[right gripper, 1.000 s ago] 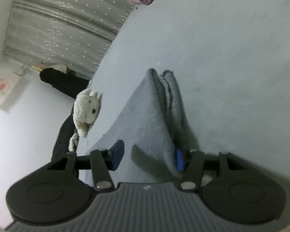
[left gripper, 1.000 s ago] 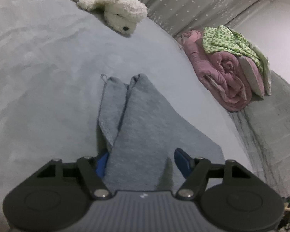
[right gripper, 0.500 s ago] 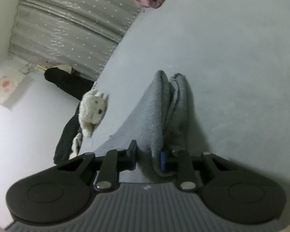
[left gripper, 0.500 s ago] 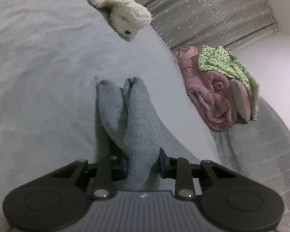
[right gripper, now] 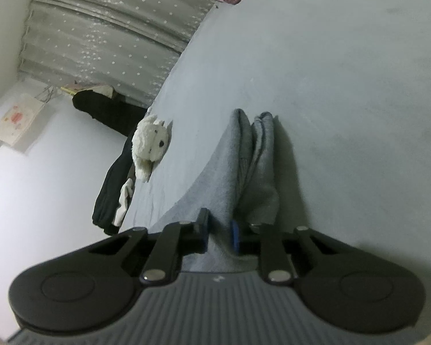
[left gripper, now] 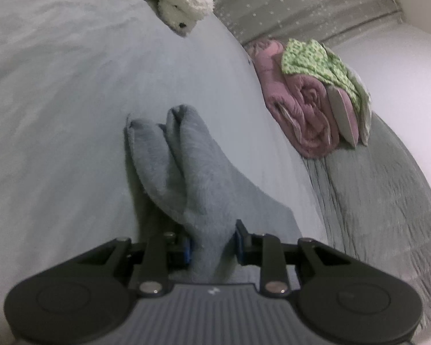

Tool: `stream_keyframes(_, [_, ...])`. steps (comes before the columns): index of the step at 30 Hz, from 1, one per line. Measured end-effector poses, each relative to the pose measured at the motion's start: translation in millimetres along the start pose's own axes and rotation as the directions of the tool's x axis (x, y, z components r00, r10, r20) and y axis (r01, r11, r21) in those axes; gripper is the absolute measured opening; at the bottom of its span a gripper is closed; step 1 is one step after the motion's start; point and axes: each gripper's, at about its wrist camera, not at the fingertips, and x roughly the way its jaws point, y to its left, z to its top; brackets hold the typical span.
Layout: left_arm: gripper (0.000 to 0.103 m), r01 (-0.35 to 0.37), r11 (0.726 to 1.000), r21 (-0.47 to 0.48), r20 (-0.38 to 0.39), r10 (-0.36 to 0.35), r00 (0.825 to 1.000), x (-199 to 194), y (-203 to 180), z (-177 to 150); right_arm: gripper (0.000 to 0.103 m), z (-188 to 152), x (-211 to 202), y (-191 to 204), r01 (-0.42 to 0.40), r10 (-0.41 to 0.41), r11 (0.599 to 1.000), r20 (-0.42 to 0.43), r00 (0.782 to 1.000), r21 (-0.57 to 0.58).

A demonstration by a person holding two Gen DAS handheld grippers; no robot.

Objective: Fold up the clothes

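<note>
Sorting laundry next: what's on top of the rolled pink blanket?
A green patterned cloth drapes over the pink blanket. Whatever lies beneath that cloth or behind the roll is covered.

Right gripper point(right gripper: 219, 234) pinches a bunched fold of the grey garment point(right gripper: 241, 166), which trails away over the grey bed point(right gripper: 344, 86). White plush toy point(right gripper: 150, 146) sits at the bed's left edge; starred curtain point(right gripper: 109, 40) behind.

In the left wrist view, the garment point(left gripper: 192, 172) lies on the bed point(left gripper: 57, 115), running from the near edge towards the middle. The stuffed toy point(left gripper: 181, 3) lies far behind it. The rolled quilt point(left gripper: 304, 109) lies to the right, with a patterned cloth point(left gripper: 316, 57) on top.
</note>
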Motion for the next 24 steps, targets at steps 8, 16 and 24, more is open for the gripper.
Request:
stream_keyframes(8, [0.032,-0.049,0.994,0.095,-0.054,0.054,0.997,-18.2,12.3,-12.4,0.021,-9.2,-10.7,-9.4,0.1,-0.099,0.992,0.02,0.995,-0.071])
stream_keyframes(16, [0.049,-0.111,0.974,0.197,0.163,0.08,0.983,-35.1,-6.1,15.2,0.024,-6.4,8.0,3.1,0.127,-0.117,0.984,0.087,0.989,-0.123])
stream_keyframes(24, [0.047,-0.199,0.958,0.205,0.233,0.15,0.961,9.5,-14.1,41.9,0.027,-9.5,33.7,15.8,0.15,-0.131,0.973,0.115,0.985,-0.176])
